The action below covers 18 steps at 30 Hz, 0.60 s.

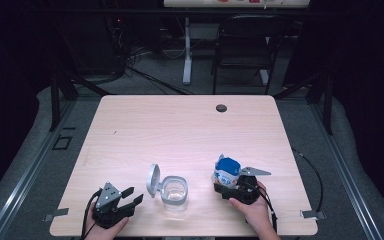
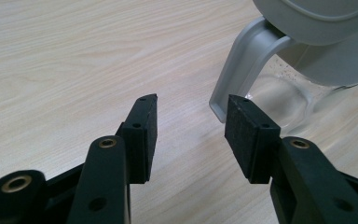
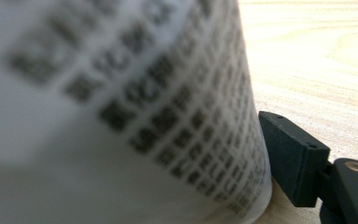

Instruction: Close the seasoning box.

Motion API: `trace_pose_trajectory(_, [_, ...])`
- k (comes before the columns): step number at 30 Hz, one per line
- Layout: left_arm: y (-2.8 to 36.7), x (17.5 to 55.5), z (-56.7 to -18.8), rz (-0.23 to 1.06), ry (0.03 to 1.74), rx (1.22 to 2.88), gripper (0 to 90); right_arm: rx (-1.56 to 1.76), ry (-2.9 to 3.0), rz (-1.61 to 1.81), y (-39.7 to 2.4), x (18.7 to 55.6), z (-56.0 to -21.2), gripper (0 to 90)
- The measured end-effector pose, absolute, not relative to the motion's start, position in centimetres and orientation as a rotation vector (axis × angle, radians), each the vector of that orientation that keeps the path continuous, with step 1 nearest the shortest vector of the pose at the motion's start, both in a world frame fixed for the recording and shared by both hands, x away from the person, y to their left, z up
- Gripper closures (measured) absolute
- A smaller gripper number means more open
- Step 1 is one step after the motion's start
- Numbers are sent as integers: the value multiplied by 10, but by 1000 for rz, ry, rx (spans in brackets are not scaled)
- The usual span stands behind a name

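Pale wood grain runs across the desk [image 1: 180, 125], which stands in a dark room with a chair [image 1: 245, 45] beyond its far edge. Near the front edge, toward the right corner, stands a white bottle [image 1: 226, 173] with a blue cap and printed label. The right gripper [image 1: 232, 187] has its fingers [image 3: 291, 156] around the bottle's base, one pad just beside or touching the label; whether they press yet I cannot tell. Just left of the bottle, at the middle of the front edge, sits a clear glass jar [image 1: 174, 191] with its grey lid [image 1: 153, 180] flipped open — ready to receive something. The left gripper [image 1: 122, 202] rests near the front left corner, fingers released, pointing at the jar's handle [image 2: 242, 70]. The step in hand looks like securing the bottle; next it calls for a firm clench and a lift toward the jar, probably with the left steadying it.
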<state>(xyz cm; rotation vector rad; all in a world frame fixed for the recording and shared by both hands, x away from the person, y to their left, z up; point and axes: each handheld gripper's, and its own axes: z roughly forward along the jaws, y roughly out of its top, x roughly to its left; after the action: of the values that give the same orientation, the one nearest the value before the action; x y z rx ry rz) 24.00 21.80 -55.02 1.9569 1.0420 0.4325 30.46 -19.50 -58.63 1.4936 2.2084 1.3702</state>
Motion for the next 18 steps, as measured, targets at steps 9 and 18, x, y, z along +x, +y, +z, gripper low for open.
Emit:
trace_pose_trajectory(9, [218, 240, -550, 432, 1045, 1949, 549, 1490, 2200, 1394, -194, 304, -585, 335])
trace_pose_trajectory(18, [219, 240, -550, 432, 1046, 1946, 549, 1455, 2202, 1374, -193, 302, -584, 365])
